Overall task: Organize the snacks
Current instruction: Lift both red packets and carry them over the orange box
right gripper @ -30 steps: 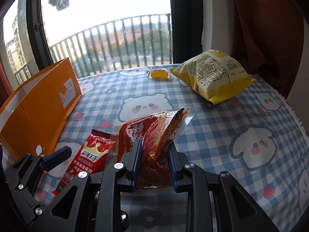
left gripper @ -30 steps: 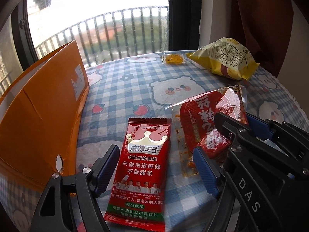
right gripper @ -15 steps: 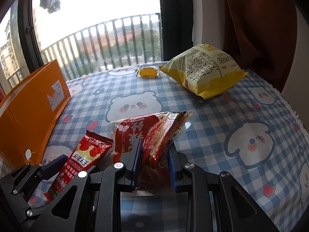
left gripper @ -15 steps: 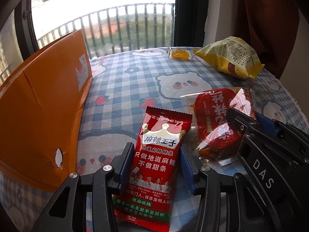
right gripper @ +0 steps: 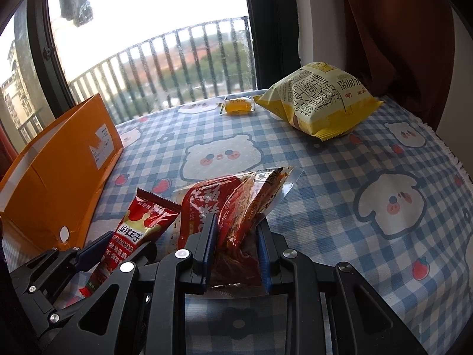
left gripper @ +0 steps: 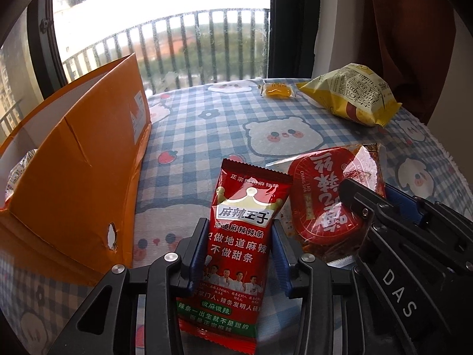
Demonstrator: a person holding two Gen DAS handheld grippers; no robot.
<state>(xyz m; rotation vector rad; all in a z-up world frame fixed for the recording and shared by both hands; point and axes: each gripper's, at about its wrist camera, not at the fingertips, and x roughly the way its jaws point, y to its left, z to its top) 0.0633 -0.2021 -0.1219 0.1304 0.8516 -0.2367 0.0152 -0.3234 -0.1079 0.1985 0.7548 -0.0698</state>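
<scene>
While my left tongs (left gripper: 238, 245) clamp the red packet (left gripper: 241, 236) and my right tongs (right gripper: 235, 245) clamp the clear pouch (right gripper: 233, 204), both near on the bench (right gripper: 310, 177), the yellow bag (right gripper: 322, 100) and jelly (right gripper: 238, 106) wait far off, unsorted; the orange box (left gripper: 74, 171) stands left.

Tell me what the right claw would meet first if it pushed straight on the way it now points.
Probably bare checked tablecloth just past the red spicy-strip bag that the right claw is shut on. The yellow snack bag sits farther off and to the right, though depth is hard to judge.
</scene>
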